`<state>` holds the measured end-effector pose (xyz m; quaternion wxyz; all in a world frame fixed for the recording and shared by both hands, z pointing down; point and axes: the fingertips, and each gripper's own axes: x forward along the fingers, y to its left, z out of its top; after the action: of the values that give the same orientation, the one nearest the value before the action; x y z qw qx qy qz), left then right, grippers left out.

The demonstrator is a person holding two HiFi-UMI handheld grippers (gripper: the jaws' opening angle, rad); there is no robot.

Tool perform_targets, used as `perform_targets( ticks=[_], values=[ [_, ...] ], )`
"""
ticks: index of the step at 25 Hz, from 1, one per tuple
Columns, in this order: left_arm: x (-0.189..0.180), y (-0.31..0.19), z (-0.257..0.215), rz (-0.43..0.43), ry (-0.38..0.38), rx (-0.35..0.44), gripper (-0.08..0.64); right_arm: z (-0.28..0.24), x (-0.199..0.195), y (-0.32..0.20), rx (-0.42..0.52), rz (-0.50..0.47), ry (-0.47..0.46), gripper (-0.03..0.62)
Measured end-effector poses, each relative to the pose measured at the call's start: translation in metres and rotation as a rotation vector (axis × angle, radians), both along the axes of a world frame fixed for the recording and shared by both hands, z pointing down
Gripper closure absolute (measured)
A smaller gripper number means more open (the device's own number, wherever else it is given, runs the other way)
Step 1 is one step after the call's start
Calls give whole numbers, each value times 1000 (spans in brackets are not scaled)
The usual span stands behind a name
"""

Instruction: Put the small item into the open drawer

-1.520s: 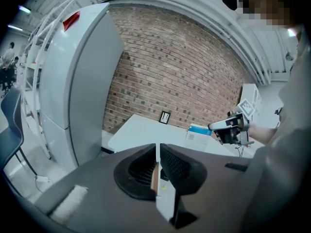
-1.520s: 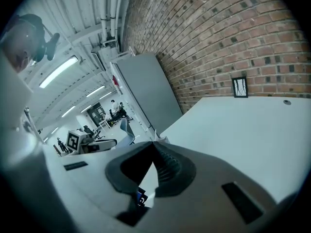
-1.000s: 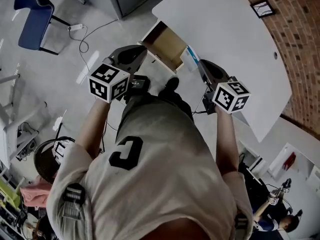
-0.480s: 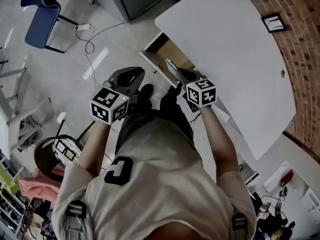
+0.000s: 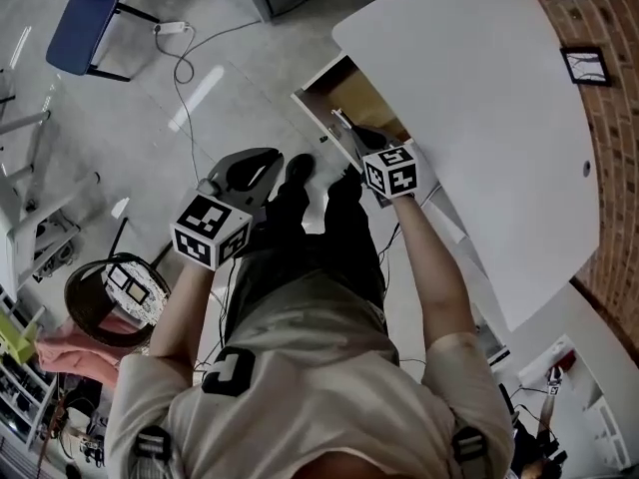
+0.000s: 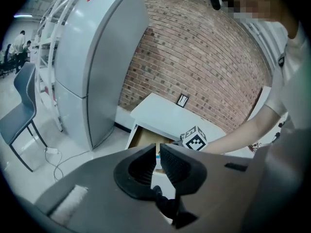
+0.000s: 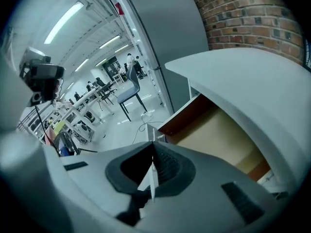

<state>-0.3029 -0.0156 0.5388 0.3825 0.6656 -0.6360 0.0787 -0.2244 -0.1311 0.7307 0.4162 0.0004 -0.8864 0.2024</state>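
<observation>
An open drawer [image 5: 367, 106] with a pale wooden inside juts from under the white table [image 5: 479, 88]. My right gripper [image 5: 346, 130] hangs at the drawer's front edge, shut on a thin flat white item [image 5: 340, 123]. In the right gripper view that item [image 7: 151, 178] shows edge-on between the jaws, with the drawer [image 7: 223, 135] just ahead and below. My left gripper [image 5: 272, 160] is off to the left over the floor, shut with nothing in it. In the left gripper view its jaws [image 6: 158, 152] point at the drawer [image 6: 145, 137] and the right gripper's marker cube [image 6: 194, 139].
A tall grey cabinet [image 6: 97, 67] stands left of the table, against a brick wall [image 5: 599, 18] with a small framed picture [image 5: 584, 65]. A blue chair [image 5: 80, 23] and a cable [image 5: 185, 53] are on the floor at the far left. A round stool [image 5: 110, 292] is behind me.
My right gripper has come down and leftward from above the table to the drawer's front edge, still carrying the flat item. My left gripper has sunk a little.
</observation>
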Motion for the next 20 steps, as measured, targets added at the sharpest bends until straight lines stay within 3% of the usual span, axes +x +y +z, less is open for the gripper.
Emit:
perform_targets(
  ticks=[10, 20],
  values=[
    [-5, 22, 28, 7, 20, -56, 535, 63, 16, 13, -26, -20, 83, 586],
    [-1, 19, 29, 40, 22, -49, 535, 77, 42, 20, -33, -27, 174, 583]
  ],
)
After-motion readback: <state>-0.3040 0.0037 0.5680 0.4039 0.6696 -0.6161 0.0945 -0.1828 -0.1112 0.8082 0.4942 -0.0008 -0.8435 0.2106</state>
